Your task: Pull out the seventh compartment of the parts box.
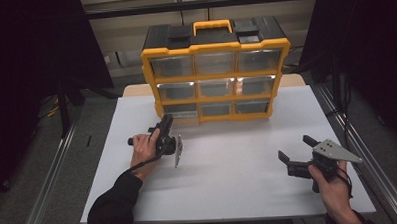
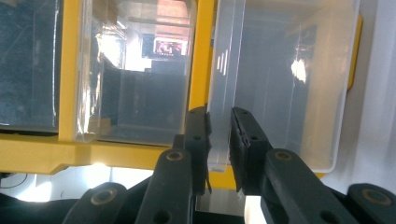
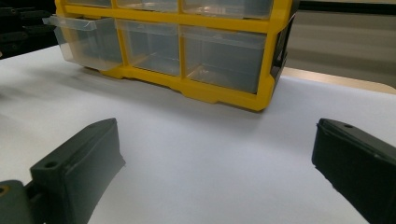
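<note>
Left tool (image 2: 219, 140): jaws closed on the clear front lip of the bottom-left drawer (image 2: 280, 93) of the yellow organizer (image 1: 216, 71). The left gripper view shows the thin plastic wall pinched between the pads; the high view shows just the tool (image 1: 164, 124) at the organizer's lower left corner. The right gripper view shows that drawer (image 3: 86, 39) jutting out a little from the organizer's front.

Right tool (image 1: 293, 148): jaws wide apart, gripping nothing, well apart from the organizer toward the desk's (image 1: 229, 176) near right corner. Its own view shows bare desk between the jaws.
</note>
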Available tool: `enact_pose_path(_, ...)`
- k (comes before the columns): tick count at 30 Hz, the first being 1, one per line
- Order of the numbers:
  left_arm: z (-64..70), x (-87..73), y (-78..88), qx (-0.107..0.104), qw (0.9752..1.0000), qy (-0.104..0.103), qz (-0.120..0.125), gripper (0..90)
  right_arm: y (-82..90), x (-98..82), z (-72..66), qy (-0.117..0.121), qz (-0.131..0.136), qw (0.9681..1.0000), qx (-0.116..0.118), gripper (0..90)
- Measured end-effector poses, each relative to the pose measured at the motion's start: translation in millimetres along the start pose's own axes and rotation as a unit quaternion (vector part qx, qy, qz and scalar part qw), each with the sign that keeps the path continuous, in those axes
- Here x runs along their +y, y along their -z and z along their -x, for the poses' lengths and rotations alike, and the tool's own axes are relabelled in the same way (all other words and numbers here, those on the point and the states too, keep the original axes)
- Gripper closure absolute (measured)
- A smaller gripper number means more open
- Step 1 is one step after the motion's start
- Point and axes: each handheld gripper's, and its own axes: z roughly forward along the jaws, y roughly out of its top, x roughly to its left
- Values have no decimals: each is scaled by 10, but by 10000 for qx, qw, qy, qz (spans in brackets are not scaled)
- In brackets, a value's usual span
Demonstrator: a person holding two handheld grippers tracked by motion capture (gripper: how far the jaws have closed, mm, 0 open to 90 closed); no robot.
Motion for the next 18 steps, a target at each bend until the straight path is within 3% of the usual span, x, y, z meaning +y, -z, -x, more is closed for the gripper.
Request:
enact_pose_path(2, -21, 8, 5, -91, 9999, -142, 28, 782, 1, 1, 0, 11, 13, 10000, 5, 9)
enact_pose_path(5, -8, 5, 16, 5, 10000, -78, 12, 782, 1, 1, 0, 4, 6, 10000, 10, 9)
enact_pose_path(8, -14, 4, 28, -84, 9999, -99, 35, 782, 0, 1, 0, -1, 1, 10000, 8, 9)
enact_pose_path(11, -23, 6, 50, -50, 9998, -209, -31, 783, 0, 1, -1, -15, 11, 10000, 6, 9)
enact_pose_path(12, -23, 3, 48, -92, 9998, -178, 21, 783, -1, 1, 0, -7, 14, 10000, 5, 9)
enact_pose_path(14, -8, 1, 65, 59, 9999, -27, 103, 782, 1, 1, -1, -12, 13, 10000, 10, 9)
enact_pose_path(15, 4, 0, 74, 6, 10000, 29, 92, 783, 2, 2, -2, -22, 11, 10000, 15, 9)
enact_pose_path(16, -22, 9, 86, -20, 9999, -152, 80, 783, 2, 1, -2, -14, 13, 10000, 11, 9)
enact_pose_path(18, -26, 6, 107, -50, 9998, -184, 31, 784, 2, 2, -3, -13, 15, 10000, 14, 9)
